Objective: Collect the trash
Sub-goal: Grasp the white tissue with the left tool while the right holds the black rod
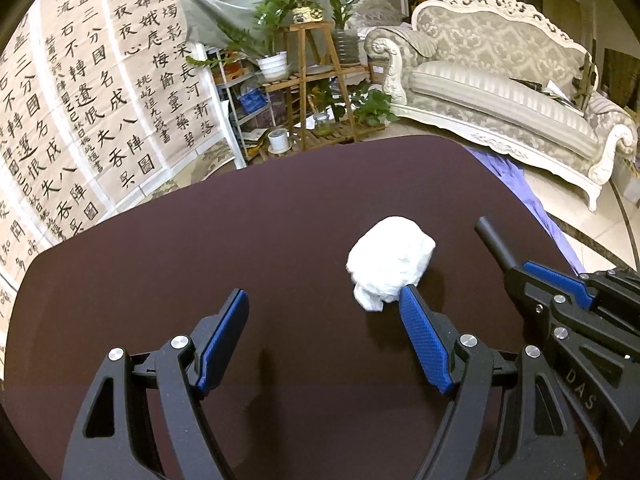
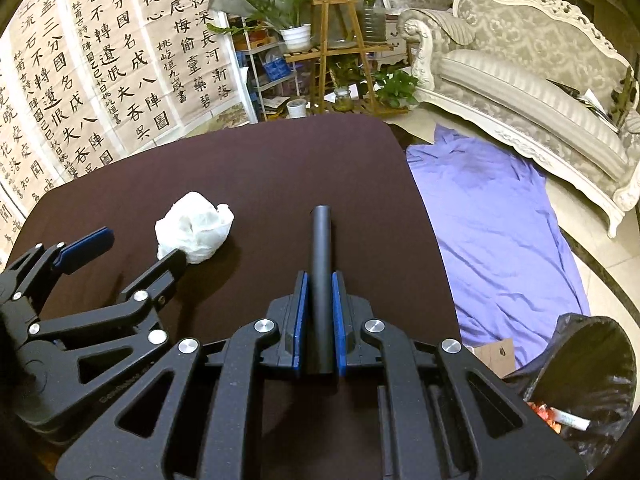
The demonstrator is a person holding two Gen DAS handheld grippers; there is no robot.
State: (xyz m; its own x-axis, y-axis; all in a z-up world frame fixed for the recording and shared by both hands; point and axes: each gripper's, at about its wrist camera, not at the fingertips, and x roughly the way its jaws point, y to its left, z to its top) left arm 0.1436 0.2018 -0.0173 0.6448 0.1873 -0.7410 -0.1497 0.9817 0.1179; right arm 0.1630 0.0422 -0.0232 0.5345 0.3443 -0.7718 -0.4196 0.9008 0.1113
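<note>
An ornate sofa (image 1: pixel 500 92) stands beside a wooden plant stand (image 1: pixel 316 80) near calligraphy sheets (image 1: pixel 80 92).

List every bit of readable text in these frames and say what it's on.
"DAS": on the black body of the right claw, in the left wrist view.
"功蓋三分國名成八陣圖": on the calligraphy sheets hanging behind the table.
"江流石不轉遺恨失吞吳": the next column on the same sheets.
"風燭影深長河漸落": on the sheet further right.
Small signature columns on the sheets: too small to read with certainty.
Embossed lettering on the right claw, in the right wrist view: too faint to read.
</note>
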